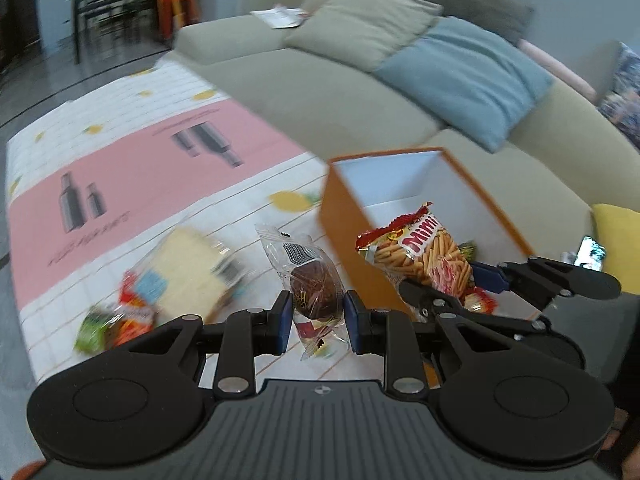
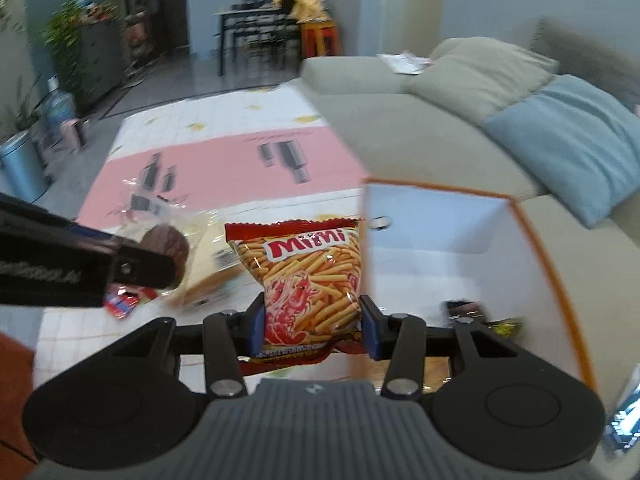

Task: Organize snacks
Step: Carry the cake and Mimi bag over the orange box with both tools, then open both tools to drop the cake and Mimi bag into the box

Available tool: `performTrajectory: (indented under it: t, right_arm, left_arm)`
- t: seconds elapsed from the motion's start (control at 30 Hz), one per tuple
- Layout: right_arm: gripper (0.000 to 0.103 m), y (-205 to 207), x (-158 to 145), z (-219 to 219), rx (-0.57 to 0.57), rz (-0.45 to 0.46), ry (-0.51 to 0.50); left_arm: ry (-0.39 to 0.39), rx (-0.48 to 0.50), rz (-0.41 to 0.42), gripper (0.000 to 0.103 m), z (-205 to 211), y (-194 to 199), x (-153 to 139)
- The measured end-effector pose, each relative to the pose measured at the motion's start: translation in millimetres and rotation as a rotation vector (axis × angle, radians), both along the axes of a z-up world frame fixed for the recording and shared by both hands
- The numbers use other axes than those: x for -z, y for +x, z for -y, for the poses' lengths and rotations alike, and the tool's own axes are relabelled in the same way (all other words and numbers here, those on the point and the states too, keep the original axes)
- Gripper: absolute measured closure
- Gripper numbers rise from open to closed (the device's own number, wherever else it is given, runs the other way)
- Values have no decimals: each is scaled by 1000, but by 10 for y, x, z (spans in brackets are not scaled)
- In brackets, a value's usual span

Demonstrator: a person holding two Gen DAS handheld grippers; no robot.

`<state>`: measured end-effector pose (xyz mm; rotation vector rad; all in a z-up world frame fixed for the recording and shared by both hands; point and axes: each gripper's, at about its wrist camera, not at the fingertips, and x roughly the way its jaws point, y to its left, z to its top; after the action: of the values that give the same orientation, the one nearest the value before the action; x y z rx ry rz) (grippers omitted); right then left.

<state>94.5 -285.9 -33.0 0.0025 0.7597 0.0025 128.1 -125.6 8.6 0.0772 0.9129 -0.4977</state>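
Observation:
My left gripper (image 1: 315, 322) is shut on a clear-wrapped chocolate cake (image 1: 314, 286) and holds it above the table, left of the orange box (image 1: 342, 216). My right gripper (image 2: 313, 330) is shut on a red Mimi prawn-stick bag (image 2: 308, 276), level with the box's left wall (image 2: 370, 248). The right gripper with the bag (image 1: 420, 254) also shows in the left wrist view, over the box. The left gripper with the cake (image 2: 166, 244) shows at the left of the right wrist view. Dark snack packets (image 2: 480, 314) lie inside the box.
A wrapped sandwich bread (image 1: 192, 268) and small red and green packets (image 1: 116, 320) lie on the pink and white tablecloth (image 1: 120, 176). A grey sofa (image 1: 320, 92) with a blue cushion (image 1: 472, 76) runs behind the table. A phone (image 1: 591, 252) lies at the right.

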Motion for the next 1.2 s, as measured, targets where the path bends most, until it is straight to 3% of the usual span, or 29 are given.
performTrajectory:
  t: [0.4,0.77,0.9,1.2]
  right_arm:
    - [58,177,131,786,130,-51,-14]
    - [58,480,504,997,151,-168,3]
    - [58,575,631,996,177,-200,-37]
    - [58,672,755,1066,193,-254,17]
  left_arm:
    - [37,150,23,72,867,307,-33]
    - [115,206,-36,72,1267,614,336]
    - [144,226,-30,72,1374,683,416]
    - [194,242,-57,72,1469,808,636]
